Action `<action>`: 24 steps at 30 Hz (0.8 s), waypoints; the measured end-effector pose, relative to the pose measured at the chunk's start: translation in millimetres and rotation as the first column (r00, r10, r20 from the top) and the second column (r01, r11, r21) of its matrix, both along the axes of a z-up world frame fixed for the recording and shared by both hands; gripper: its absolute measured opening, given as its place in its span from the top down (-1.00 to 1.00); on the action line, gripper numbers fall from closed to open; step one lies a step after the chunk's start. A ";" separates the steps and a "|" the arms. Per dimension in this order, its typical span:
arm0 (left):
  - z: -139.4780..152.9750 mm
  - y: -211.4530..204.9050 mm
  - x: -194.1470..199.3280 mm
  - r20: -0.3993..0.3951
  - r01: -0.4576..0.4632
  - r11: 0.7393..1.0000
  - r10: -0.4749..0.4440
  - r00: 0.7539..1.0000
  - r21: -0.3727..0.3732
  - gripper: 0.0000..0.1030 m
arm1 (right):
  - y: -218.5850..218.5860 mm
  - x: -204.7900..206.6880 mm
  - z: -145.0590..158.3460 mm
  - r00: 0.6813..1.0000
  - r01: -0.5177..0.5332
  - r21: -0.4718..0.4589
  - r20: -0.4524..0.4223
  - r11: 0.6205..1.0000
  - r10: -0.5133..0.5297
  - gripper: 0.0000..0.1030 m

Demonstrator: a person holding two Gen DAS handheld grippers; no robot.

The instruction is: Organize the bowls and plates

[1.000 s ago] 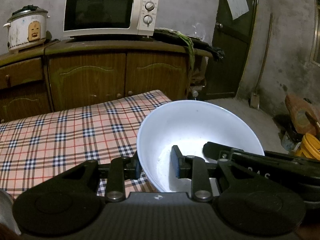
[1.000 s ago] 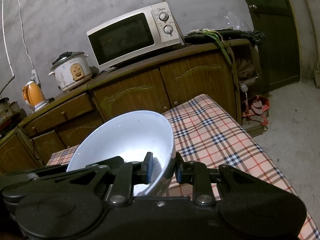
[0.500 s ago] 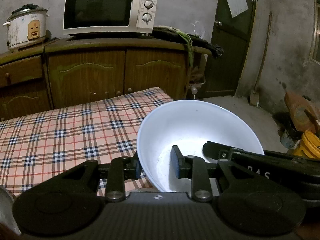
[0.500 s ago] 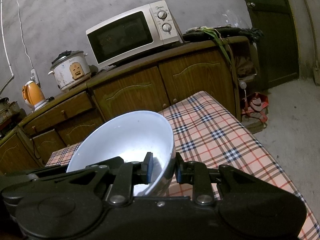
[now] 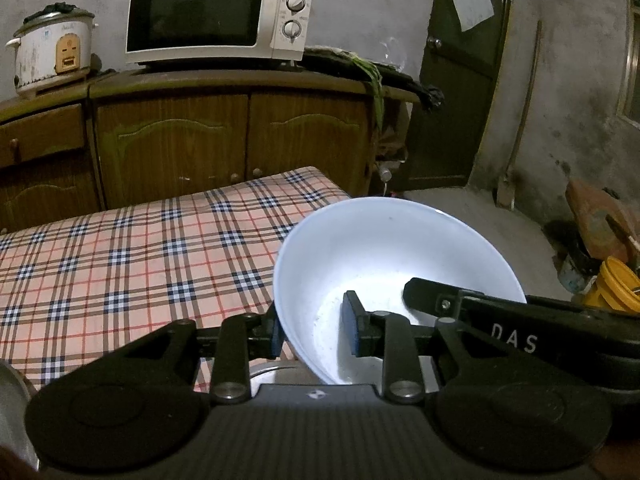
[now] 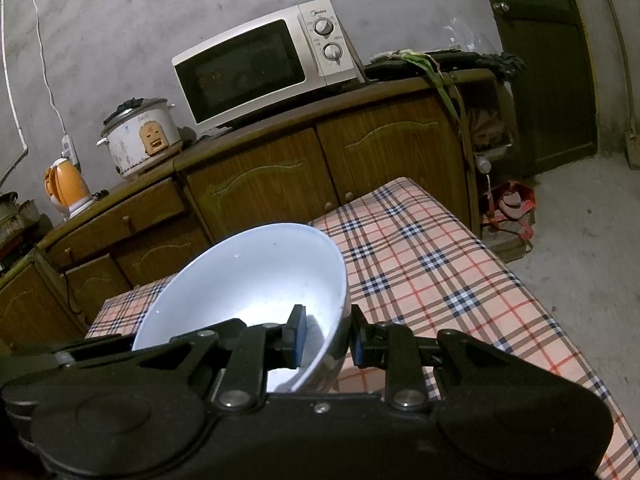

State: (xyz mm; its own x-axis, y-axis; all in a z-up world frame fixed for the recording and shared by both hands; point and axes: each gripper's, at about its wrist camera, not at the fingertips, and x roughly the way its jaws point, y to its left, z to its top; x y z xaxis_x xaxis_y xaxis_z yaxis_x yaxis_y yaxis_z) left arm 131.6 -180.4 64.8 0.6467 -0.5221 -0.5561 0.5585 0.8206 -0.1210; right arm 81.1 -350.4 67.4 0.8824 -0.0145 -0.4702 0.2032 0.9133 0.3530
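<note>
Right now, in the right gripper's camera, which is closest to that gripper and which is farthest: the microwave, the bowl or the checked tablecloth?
1. Bowl: clamped at its rim by the right gripper.
2. Checked tablecloth: below and ahead, on the right.
3. Microwave: on the cabinet by the back wall.

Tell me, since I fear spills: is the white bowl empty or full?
Empty. The white bowl shows a bare, shiny inside in both wrist views, with only faint specks.

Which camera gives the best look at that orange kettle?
The right wrist view: the orange plastic kettle stands on the wooden cabinet, left of the white rice cooker. The left wrist view cuts off at the cooker, so no kettle shows.
</note>
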 end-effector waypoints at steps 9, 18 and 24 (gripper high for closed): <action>-1.2 0.6 -4.9 -0.005 0.002 1.000 -0.002 1.000 0.000 0.45 | 2.6 -9.9 -6.9 1.000 -0.001 -0.002 -0.004 1.000 0.001 0.42; -2.5 1.4 -6.5 -0.009 0.002 1.000 -0.002 1.000 0.002 0.45 | 5.7 -16.3 -11.2 1.000 -0.001 0.000 -0.009 1.000 0.001 0.42; -3.6 2.4 -7.3 -0.009 0.002 1.000 -0.002 1.000 0.003 0.45 | 6.8 -15.9 -10.7 1.000 -0.003 -0.001 -0.010 1.000 0.003 0.42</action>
State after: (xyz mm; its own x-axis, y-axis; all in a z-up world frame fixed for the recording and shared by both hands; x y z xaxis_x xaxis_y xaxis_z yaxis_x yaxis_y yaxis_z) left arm 124.2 -178.0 61.2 0.6404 -0.5217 -0.5637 0.5590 0.8199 -0.1238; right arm 65.3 -343.7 56.8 0.8776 -0.0126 -0.4793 0.2040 0.9144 0.3496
